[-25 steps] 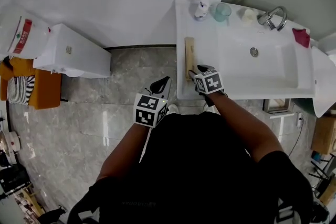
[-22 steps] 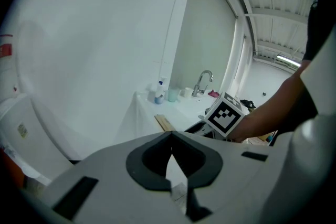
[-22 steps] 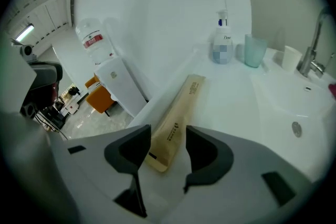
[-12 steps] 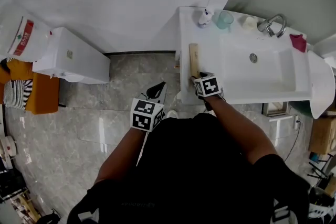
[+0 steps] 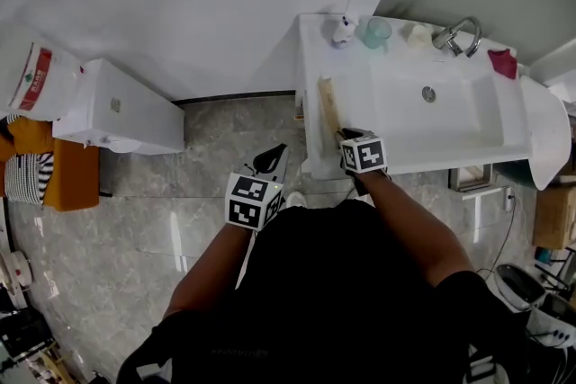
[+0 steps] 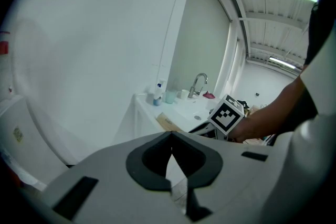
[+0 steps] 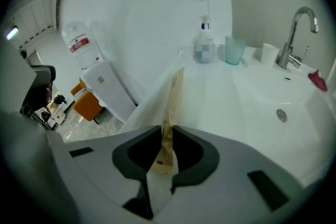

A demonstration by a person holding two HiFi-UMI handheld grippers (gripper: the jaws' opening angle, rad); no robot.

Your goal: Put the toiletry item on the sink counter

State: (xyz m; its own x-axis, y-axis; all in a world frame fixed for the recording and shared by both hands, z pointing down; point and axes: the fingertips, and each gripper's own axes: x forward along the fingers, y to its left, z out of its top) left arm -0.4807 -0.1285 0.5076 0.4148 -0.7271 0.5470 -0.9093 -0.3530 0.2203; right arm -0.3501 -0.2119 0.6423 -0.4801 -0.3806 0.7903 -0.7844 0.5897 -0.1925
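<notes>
Pinching a flat tan packet [image 7: 172, 102] by its near end, my right gripper [image 7: 167, 136] has its jaws clamped on it. They have just been closing, and the packet stands edge-on between the pads. In the head view my right gripper [image 5: 345, 136] sits at the front left corner of the white sink counter [image 5: 310, 58]. The packet [image 5: 329, 108] runs away from me along the counter's left ledge, just beside the basin [image 5: 450, 108]. Whether its far end rests on the ledge I cannot tell.

At the back of the counter stand a pump bottle [image 5: 342, 30], a pale green cup [image 5: 376, 31] and a small white cup [image 5: 418, 33], then the tap [image 5: 454, 33]. A red thing [image 5: 501, 61] lies at the right end.

My left gripper [image 5: 274, 156] hangs over the grey floor [image 5: 180, 193], left of the counter and well apart from the packet. In its own view the left gripper [image 6: 171, 136] has its jaws together at the tips, with nothing between them.
</notes>
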